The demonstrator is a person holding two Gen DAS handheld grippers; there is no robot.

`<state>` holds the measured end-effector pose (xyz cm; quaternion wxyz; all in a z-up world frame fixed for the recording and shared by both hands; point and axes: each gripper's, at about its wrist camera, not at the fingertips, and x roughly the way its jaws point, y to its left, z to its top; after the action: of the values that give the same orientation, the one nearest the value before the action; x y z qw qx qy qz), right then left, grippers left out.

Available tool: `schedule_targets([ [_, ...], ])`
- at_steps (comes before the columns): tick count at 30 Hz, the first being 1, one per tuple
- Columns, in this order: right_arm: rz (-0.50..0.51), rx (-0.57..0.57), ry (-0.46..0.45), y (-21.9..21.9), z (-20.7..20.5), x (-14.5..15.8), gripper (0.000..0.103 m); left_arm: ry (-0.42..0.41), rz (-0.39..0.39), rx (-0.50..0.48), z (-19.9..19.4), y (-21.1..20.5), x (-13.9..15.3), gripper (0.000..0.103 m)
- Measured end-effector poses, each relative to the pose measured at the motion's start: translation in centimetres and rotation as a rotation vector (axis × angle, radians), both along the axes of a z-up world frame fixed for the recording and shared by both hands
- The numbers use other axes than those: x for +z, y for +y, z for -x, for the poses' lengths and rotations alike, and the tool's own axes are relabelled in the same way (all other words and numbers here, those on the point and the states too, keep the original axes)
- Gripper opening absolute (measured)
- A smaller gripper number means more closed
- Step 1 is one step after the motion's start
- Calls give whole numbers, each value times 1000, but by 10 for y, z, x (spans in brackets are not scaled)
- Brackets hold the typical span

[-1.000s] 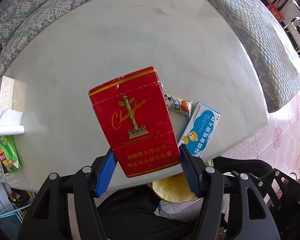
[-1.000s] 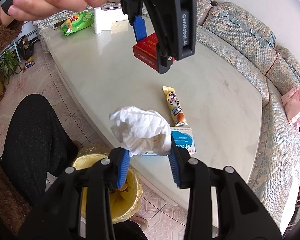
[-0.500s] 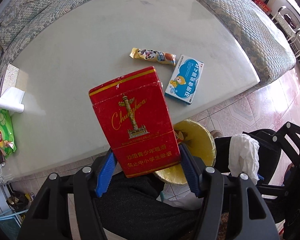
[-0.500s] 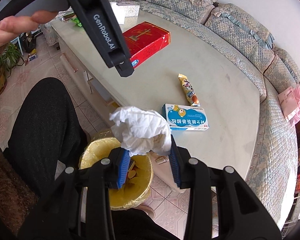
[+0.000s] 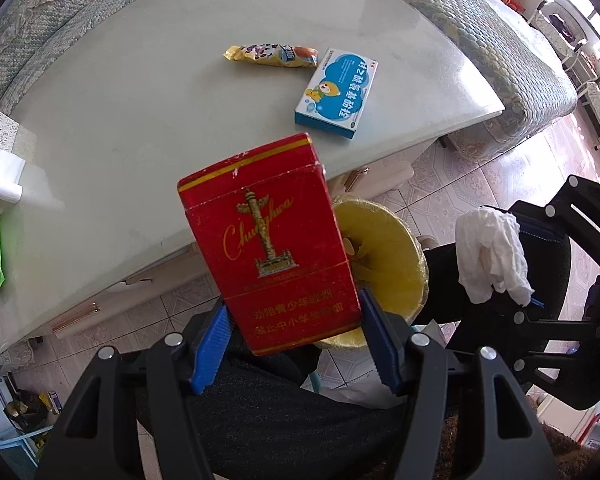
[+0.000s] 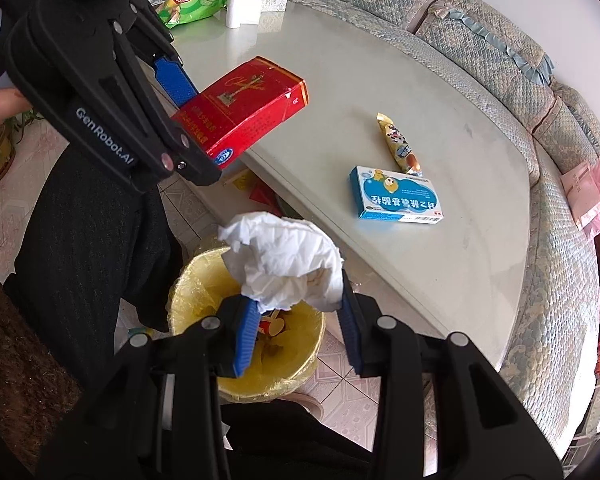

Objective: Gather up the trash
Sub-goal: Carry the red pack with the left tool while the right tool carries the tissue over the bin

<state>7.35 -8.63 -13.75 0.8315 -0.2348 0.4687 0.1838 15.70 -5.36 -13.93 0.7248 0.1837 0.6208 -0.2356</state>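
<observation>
Tissue point(image 6: 284, 264), crumpled and white, sits pinched in the right gripper point(image 6: 296, 324) directly above the yellow-lined bin point(image 6: 188, 292); 0.5 s ago it hung nearer the bin's table-side rim. The left gripper point(image 5: 296, 340) clamps the red pack point(image 5: 272, 240), which has drawn back from over the table point(image 5: 140, 100) to its edge, beside the bin. Both the blue box point(image 6: 396, 196) and snack wrapper point(image 6: 398, 144) lie unmoved on the table.
</observation>
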Motion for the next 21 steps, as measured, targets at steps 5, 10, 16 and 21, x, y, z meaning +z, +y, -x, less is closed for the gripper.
schedule_targets([
  [5, -2, -6, 18, 1, 7, -14, 36, 27, -4, -25, 14, -6, -30, 60],
  [10, -16, -25, 48, -3, 7, -32, 36, 72, -1, -41, 27, -11, -67, 60],
  [16, -18, -45, 90, -8, 5, -61, 36, 106, -23, -49, 35, -18, -110, 60],
  [21, -19, -63, 129, -12, 2, -85, 36, 132, -27, -62, 37, -26, -135, 60],
])
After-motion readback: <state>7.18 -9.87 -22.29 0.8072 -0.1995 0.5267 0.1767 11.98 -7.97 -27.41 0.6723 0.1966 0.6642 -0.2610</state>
